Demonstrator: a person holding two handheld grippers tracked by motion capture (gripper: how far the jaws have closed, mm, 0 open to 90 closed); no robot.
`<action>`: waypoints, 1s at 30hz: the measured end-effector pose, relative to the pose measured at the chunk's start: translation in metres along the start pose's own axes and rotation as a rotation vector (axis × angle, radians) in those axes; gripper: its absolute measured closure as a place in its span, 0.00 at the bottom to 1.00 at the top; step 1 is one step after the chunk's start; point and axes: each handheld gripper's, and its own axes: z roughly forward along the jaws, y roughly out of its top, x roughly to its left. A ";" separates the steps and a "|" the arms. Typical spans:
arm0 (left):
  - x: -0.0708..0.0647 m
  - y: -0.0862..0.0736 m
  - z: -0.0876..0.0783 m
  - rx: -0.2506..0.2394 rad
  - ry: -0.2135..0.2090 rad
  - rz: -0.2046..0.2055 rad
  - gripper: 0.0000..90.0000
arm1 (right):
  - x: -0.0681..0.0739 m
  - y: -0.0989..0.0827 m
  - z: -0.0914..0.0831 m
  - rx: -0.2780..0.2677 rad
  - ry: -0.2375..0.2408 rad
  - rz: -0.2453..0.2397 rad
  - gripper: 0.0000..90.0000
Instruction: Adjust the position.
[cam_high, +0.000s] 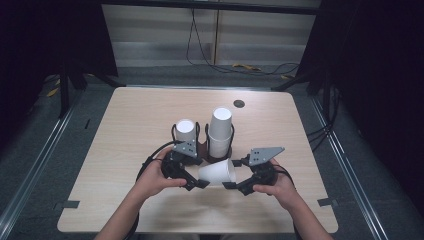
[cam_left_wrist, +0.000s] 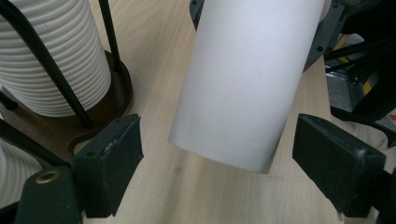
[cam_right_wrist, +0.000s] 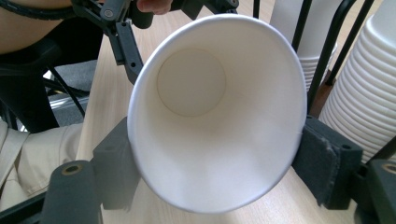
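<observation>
Both tongs meet low over the table (cam_high: 130, 120), each in one of our hands: our right gripper (cam_high: 230, 185) is clamped on the rim end of a white cup (cam_high: 218, 172), and our left gripper (cam_high: 199, 184) stands with its jaws apart, the cup's narrow end between them and gaps on both sides. We hold the cup on its side in the air, just in front of the holder (cam_high: 204, 150) with its two cup stacks. We can read no brand, label or writing on the cup, the stacks or the grippers. From above the jaw tips are small and dark, so the grip is hard to make out. Our left gripper view shows the cup's plain outer wall (cam_left_wrist: 243, 84) cut off at the top, clear of both pads (cam_left_wrist: 109, 163), and beside it a ribbed stack (cam_left_wrist: 56, 56) behind black wires on the brown base (cam_left_wrist: 119, 95). Our right gripper view looks into the cup's mouth (cam_right_wrist: 215, 116) down to its round bottom; the pads (cam_right_wrist: 322, 161) squeeze the rim into an oval. The left gripper (cam_right_wrist: 126, 28) shows behind, partly hidden by the cup.
</observation>
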 end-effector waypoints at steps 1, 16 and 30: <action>-0.001 0.000 0.000 0.015 0.000 0.008 0.18 | 0.000 0.000 0.000 0.005 0.001 0.002 0.27; -0.006 0.003 0.007 0.071 0.021 0.041 0.18 | 0.003 0.001 0.004 0.044 -0.001 -0.020 0.26; -0.009 0.005 0.012 0.076 0.007 0.062 0.22 | 0.005 0.003 0.008 0.059 0.017 -0.031 0.26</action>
